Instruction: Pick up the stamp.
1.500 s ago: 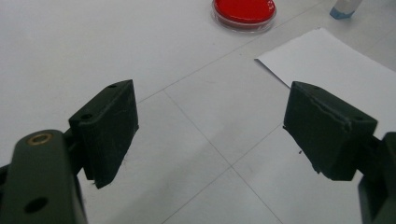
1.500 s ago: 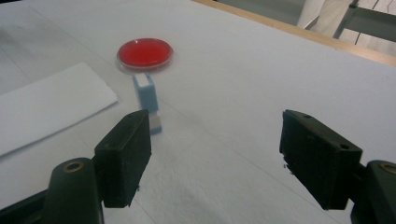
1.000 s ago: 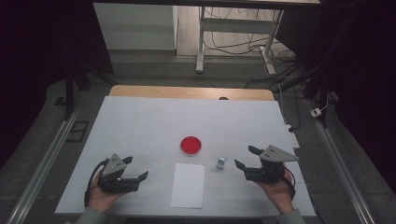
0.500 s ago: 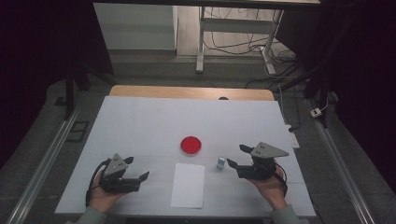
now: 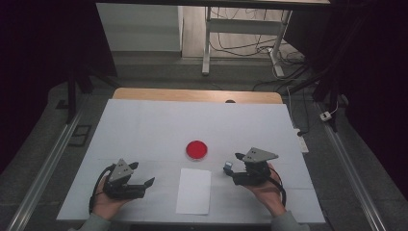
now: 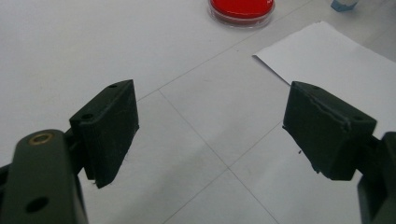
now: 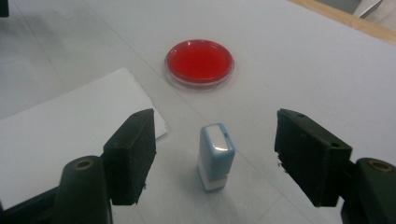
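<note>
Stamp [image 7: 216,156] between right gripper's [image 7: 215,158] spread fingers [image 7: 132,154].

Stamp [image 7: 216,156] stands free; dish [image 7: 199,62] well beyond.

Both grippers are chunky matte black: the left gripper [image 5: 142,179] and right gripper [image 5: 232,171] each wear a grey triangular plate, trail a black cable, with brass-ringed holes. Grey sleeves [image 5: 91,224] too.
</note>
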The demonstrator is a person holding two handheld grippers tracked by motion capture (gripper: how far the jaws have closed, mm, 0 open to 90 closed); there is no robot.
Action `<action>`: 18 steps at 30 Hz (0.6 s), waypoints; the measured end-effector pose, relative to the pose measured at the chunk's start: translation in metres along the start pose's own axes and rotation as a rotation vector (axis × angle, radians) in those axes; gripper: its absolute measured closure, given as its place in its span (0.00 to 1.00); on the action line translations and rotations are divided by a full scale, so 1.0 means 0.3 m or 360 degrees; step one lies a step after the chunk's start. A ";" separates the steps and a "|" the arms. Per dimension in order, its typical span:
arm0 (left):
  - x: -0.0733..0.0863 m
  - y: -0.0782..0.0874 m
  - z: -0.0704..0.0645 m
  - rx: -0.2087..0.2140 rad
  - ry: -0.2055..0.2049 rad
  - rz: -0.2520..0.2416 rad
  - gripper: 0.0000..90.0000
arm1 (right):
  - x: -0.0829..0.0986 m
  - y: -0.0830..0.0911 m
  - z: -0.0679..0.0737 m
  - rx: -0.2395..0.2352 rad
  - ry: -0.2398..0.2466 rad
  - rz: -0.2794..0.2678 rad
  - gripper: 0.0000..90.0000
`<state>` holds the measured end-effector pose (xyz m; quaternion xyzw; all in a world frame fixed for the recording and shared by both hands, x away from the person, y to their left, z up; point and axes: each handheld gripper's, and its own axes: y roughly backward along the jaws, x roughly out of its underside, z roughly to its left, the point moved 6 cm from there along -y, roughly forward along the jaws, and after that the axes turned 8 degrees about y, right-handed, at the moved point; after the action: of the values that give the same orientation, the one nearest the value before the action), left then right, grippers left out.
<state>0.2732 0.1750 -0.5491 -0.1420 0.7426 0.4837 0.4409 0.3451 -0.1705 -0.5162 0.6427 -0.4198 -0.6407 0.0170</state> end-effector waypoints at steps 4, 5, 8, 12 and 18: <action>0.001 -0.001 0.003 -0.0003 -0.0001 0.0004 0.21 | 0.006 -0.018 0.001 0.0008 0.0007 0.0019 0.36; 0.002 -0.002 0.004 -0.0005 -0.0003 0.0006 0.21 | 0.013 -0.027 0.000 0.0010 0.0008 0.0033 0.38; 0.004 -0.003 0.004 -0.0006 -0.0005 0.0008 0.21 | 0.018 -0.032 -0.001 0.0010 0.0010 0.0044 0.41; 0.005 -0.004 0.005 -0.0008 -0.0006 0.0009 0.21 | 0.027 -0.048 0.000 0.0008 0.0018 0.0057 0.48; 0.007 -0.007 0.007 -0.0011 -0.0008 0.0015 0.21 | 0.033 -0.056 -0.001 0.0022 0.0034 0.0083 0.55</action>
<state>0.2744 0.1764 -0.5523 -0.1388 0.7405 0.4887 0.4399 0.3524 -0.1653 -0.5336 0.6383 -0.4406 -0.6303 0.0338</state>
